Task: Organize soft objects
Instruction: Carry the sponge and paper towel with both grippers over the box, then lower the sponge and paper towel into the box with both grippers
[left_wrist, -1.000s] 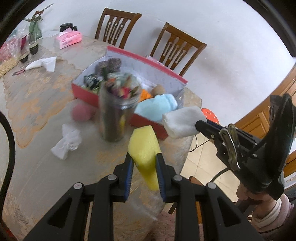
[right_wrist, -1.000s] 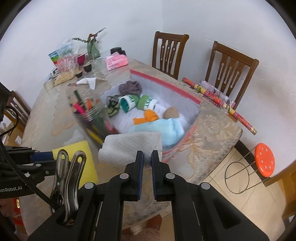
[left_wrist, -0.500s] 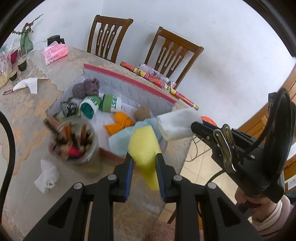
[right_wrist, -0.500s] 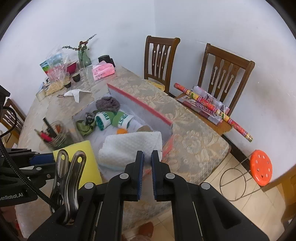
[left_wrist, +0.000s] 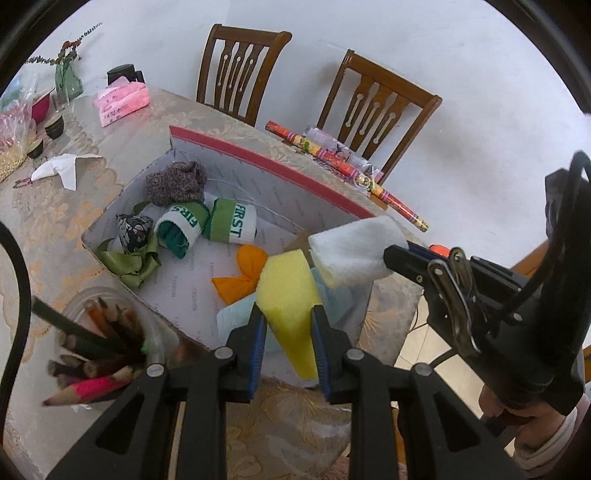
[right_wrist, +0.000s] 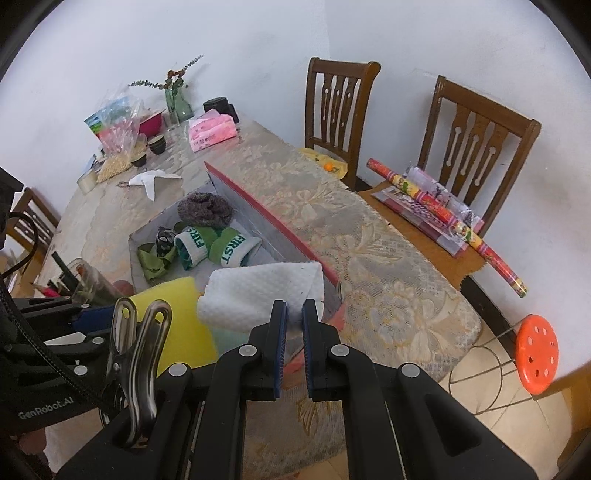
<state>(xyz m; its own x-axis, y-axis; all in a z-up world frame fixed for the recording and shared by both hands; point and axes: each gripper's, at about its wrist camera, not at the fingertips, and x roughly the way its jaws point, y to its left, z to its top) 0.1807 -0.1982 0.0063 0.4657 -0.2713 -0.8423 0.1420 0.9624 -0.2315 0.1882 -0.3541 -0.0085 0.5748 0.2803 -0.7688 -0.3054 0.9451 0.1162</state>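
Observation:
My left gripper (left_wrist: 288, 314) is shut on a yellow sponge (left_wrist: 290, 295), held above the near right end of the red-rimmed box (left_wrist: 273, 166). My right gripper (right_wrist: 294, 308) is shut on a folded white cloth (right_wrist: 258, 295), held beside the sponge (right_wrist: 173, 321) over the same end of the box (right_wrist: 269, 218). The cloth also shows in the left wrist view (left_wrist: 354, 251). In the box lie two green "FIRST" sock rolls (left_wrist: 207, 225), a grey knit piece (left_wrist: 175, 182), an orange cloth (left_wrist: 243, 273), a green ribbon (left_wrist: 129, 264) and a pale blue cloth (left_wrist: 236, 321).
A jar of pencils (left_wrist: 96, 343) stands just left of the box. A pink tissue pack (left_wrist: 122, 103), crumpled white tissue (left_wrist: 59, 170), cups and a vase sit at the table's far end. Two wooden chairs (right_wrist: 476, 125) stand behind; one holds wrapping-paper rolls (right_wrist: 443, 218). An orange stool (right_wrist: 535, 358) is on the floor.
Both grippers have risen and moved forward over the box with the sponge and cloth still held. The pencil jar has shifted to the lower left of the left wrist view.

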